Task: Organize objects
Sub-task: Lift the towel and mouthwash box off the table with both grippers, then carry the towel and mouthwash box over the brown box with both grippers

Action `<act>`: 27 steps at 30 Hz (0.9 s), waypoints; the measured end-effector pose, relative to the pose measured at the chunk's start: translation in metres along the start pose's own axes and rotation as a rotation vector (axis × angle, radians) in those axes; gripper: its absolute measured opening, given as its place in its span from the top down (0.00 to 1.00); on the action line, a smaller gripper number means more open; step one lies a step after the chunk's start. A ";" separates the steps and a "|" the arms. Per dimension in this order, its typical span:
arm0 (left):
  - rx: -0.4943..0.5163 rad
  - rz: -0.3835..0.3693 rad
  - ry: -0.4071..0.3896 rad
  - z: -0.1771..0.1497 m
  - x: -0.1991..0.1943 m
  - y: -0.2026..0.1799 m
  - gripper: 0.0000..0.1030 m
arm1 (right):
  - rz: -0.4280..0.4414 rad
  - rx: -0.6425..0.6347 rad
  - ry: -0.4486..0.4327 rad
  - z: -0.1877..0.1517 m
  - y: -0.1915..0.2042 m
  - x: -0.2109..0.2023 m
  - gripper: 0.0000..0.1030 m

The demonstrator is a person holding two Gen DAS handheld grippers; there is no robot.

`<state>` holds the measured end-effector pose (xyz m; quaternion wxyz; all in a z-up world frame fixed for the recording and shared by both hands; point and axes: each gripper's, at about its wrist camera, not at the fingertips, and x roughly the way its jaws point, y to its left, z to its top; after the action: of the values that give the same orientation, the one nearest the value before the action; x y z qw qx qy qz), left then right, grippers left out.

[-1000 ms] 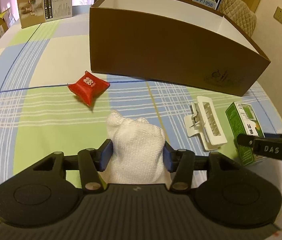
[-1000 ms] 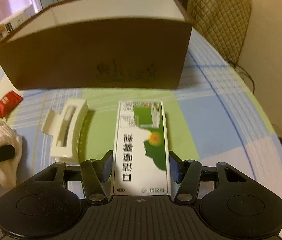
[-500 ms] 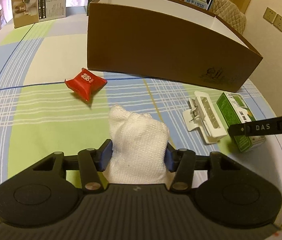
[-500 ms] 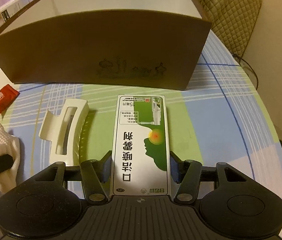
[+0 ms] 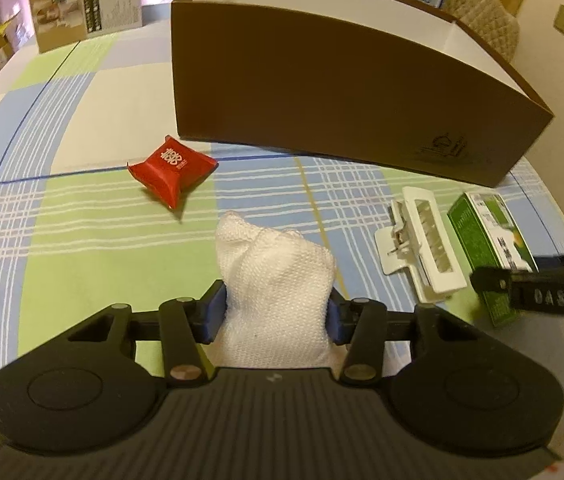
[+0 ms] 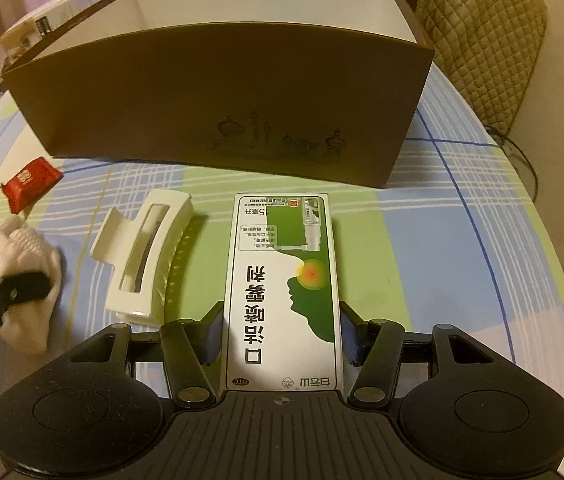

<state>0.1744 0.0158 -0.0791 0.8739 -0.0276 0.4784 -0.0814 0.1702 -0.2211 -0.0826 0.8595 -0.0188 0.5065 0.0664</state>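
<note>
Left wrist view looks down over the left gripper (image 5: 276,308), whose jaws are closed against both sides of a white knitted cloth (image 5: 276,280) that bulges up between the blue pads. Ahead of it a red packet (image 5: 172,166) lies on the checked surface (image 5: 82,240), near the front wall of a big brown box (image 5: 322,92) that stands open at the top with a white lining. To the right, a white hair clip (image 5: 422,250) lies just beside a green and white carton (image 5: 490,240), and the black finger of the other tool crosses in front of that carton. From the right wrist view, the right gripper (image 6: 282,330) has its jaws pressed on both long sides of the carton (image 6: 282,280), which points straight toward the box (image 6: 222,92) with its printed face up. The hair clip (image 6: 146,256) sits close on its left, the cloth (image 6: 22,260) farther left in the other tool's hold, and the red packet (image 6: 30,182) beyond it. A quilted chair (image 6: 478,28) stands behind the box on the right.
</note>
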 end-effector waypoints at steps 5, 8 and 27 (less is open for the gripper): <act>0.005 0.039 0.030 0.012 0.006 -0.009 0.58 | 0.026 -0.037 0.002 -0.003 -0.003 -0.002 0.48; 0.013 0.050 0.046 0.018 0.010 -0.010 0.58 | 0.035 -0.090 -0.013 -0.006 -0.005 -0.002 0.48; 0.081 0.067 0.020 0.027 0.002 -0.021 0.60 | 0.051 -0.090 -0.051 -0.008 -0.005 -0.003 0.49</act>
<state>0.1959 -0.0064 -0.0638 0.8717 0.0248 0.4841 -0.0718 0.1630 -0.2273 -0.0839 0.8684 -0.0428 0.4813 0.1112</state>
